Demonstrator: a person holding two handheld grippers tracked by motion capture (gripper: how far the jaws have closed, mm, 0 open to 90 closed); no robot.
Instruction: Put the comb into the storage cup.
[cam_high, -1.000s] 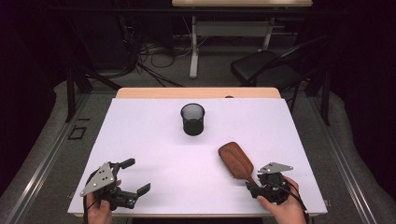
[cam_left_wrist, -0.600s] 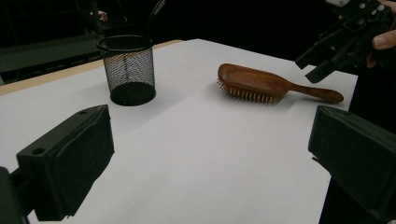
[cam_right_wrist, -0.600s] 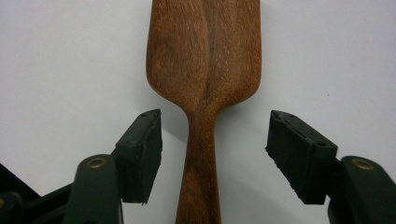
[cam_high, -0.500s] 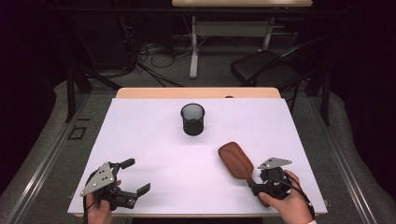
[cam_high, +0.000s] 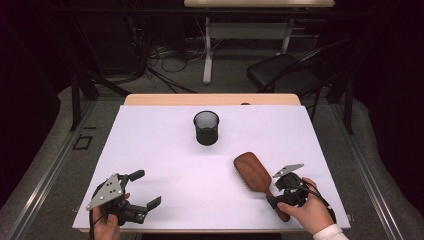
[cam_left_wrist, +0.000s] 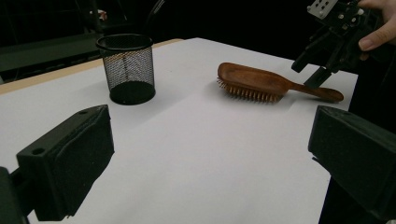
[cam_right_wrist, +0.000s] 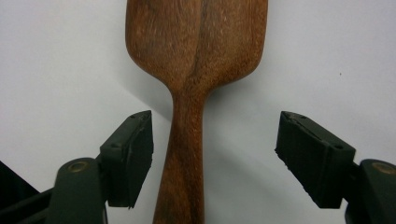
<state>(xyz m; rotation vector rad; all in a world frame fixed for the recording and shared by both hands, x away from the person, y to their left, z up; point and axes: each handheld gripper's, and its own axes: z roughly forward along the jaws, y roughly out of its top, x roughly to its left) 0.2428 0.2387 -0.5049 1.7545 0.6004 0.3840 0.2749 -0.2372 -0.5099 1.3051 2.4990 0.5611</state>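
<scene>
Since a second ago, the jaws of my right gripper (cam_high: 276, 196) have been spreading apart, and the wooden hairbrush (cam_high: 254, 174) has settled bristles-down on the white table (cam_high: 165, 140), its handle lying between the pads with neither one pressing it. My left gripper (cam_high: 145, 189) has kept its place at the near left corner, jaws wide apart with nothing between them.

White covers the tabletop, with a strip of pale wood showing along the far edge. A black mesh cup (cam_high: 206, 127) stands upright toward the far middle, well apart from the brush. Beyond the table the room is dark: cables on the floor, a chair, another desk's legs.

From my right gripper view I see the brush's wood grain and its narrowing handle (cam_right_wrist: 184, 154) close up, nearer the left pad than the right. My left gripper view shows the bristles (cam_left_wrist: 245, 91) touching the table.
</scene>
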